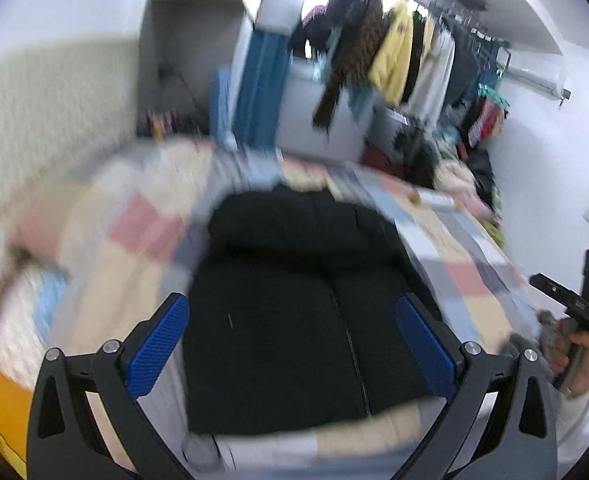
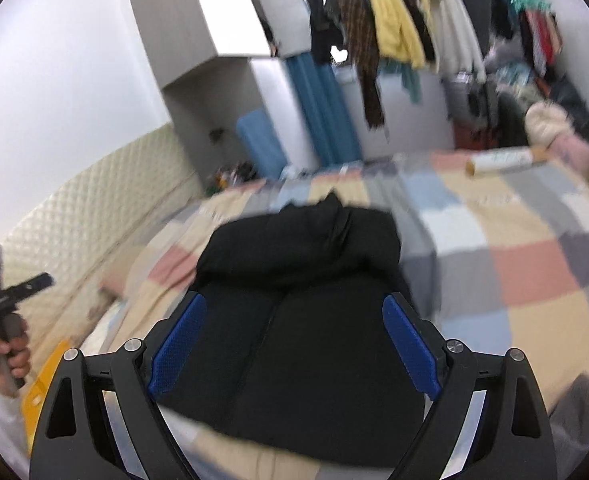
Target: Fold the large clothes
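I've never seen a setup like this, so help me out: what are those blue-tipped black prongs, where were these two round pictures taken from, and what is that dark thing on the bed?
No robot here: a person holds a two-fingered gripper in each hand, each carrying a wide-angle camera. One picture looks along the left gripper, the other along the right gripper. Both are open and hold nothing. Each view also catches the other hand at its edge, such as the right hand. On the patchwork bedspread lies a black garment, with a cardboard tube farther back.

A home bedroom: patchwork-quilted bed [image 2: 514, 240], crowded clothes rail [image 2: 414, 20].
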`<action>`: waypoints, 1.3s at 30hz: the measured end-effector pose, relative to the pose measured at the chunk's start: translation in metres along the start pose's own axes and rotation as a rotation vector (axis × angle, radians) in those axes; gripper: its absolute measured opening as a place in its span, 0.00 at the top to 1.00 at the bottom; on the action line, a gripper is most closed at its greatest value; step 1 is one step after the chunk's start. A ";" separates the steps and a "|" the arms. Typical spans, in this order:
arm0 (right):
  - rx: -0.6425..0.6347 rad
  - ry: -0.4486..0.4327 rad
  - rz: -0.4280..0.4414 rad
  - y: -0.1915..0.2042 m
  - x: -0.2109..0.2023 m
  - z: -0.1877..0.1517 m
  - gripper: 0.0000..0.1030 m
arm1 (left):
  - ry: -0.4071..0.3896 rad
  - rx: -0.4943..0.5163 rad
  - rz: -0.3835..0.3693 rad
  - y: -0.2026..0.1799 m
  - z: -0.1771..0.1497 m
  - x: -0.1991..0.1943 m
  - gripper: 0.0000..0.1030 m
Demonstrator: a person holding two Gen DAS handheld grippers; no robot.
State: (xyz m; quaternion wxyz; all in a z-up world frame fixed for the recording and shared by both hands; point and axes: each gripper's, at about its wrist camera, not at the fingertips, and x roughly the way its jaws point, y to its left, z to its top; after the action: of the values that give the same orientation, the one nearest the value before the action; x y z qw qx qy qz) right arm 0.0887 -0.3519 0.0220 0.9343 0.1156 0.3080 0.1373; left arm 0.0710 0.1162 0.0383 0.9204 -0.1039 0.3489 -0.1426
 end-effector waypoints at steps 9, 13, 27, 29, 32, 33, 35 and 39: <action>0.183 0.335 0.114 -0.077 0.044 -0.062 0.40 | 0.315 -0.239 -0.065 0.087 -0.064 0.086 0.08; 0.254 0.491 0.135 -0.108 0.077 -0.095 0.40 | 0.423 -0.339 -0.108 0.117 -0.087 0.123 0.12; 0.377 0.711 0.155 -0.173 0.147 -0.154 0.38 | 0.622 -0.476 -0.193 0.144 -0.113 0.186 0.17; 0.382 0.727 0.159 -0.177 0.155 -0.158 0.37 | 0.638 -0.478 -0.172 0.150 -0.115 0.192 0.17; 0.413 0.743 0.190 -0.181 0.168 -0.162 0.33 | 0.693 -0.507 -0.143 0.157 -0.123 0.205 0.17; 0.407 0.747 0.209 -0.180 0.172 -0.163 0.33 | 0.712 -0.513 -0.137 0.159 -0.125 0.209 0.17; 0.395 0.752 0.231 -0.176 0.176 -0.161 0.32 | 0.740 -0.511 -0.156 0.155 -0.128 0.215 0.17; 0.320 0.728 0.317 -0.159 0.175 -0.147 0.32 | 0.704 -0.435 -0.266 0.134 -0.118 0.209 0.17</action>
State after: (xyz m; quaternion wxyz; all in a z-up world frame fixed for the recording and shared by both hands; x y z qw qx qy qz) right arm 0.1639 -0.4239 -0.2365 0.7023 0.2490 0.6135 0.2614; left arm 0.1666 0.1616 -0.2152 0.6758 -0.2845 0.6469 -0.2097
